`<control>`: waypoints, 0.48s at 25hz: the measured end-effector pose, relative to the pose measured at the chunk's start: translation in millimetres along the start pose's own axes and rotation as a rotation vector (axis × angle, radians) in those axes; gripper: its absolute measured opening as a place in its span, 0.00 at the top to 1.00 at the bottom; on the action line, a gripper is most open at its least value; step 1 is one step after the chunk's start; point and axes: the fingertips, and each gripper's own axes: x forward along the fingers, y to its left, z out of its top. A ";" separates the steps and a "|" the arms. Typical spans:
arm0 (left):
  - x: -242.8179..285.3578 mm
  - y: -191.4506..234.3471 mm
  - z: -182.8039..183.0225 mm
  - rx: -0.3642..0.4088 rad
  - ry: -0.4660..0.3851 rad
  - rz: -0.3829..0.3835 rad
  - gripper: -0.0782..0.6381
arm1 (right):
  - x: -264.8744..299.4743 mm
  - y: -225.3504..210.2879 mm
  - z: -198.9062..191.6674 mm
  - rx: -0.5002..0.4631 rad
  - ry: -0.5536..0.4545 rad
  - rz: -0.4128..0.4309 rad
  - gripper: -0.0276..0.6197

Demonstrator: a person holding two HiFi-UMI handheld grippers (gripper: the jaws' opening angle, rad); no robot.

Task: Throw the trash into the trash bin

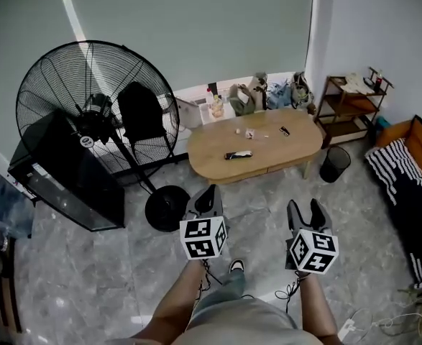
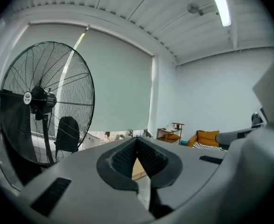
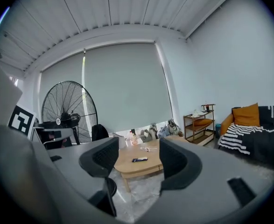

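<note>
The left tool [image 1: 210, 192] hangs over the floor near the person, jaws pressed together on nothing. The right tool [image 1: 304, 205] beside it has jaws wide apart, empty. Farther off, trash [image 1: 238, 154] lies on the oval counter [image 1: 272, 152]. The black trash bin [image 1: 334, 164] stands on the floor just right of the counter.

Small trash [image 1: 249, 133] on table [image 1: 286, 149]; black bin [image 1: 334, 164] upright beside.
</note>
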 end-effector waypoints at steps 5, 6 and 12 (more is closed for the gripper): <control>76.7 17.8 24.9 -0.013 -0.007 -0.024 0.88 | 68.4 -6.1 34.8 -0.001 -0.020 -0.018 0.53; 89.5 20.5 27.1 -0.015 -0.008 -0.031 0.88 | 80.0 -7.0 38.5 -0.003 -0.020 -0.023 0.54; 158.6 33.7 28.3 -0.046 0.009 -0.071 0.88 | 134.3 -17.7 55.9 -0.009 -0.021 -0.063 0.54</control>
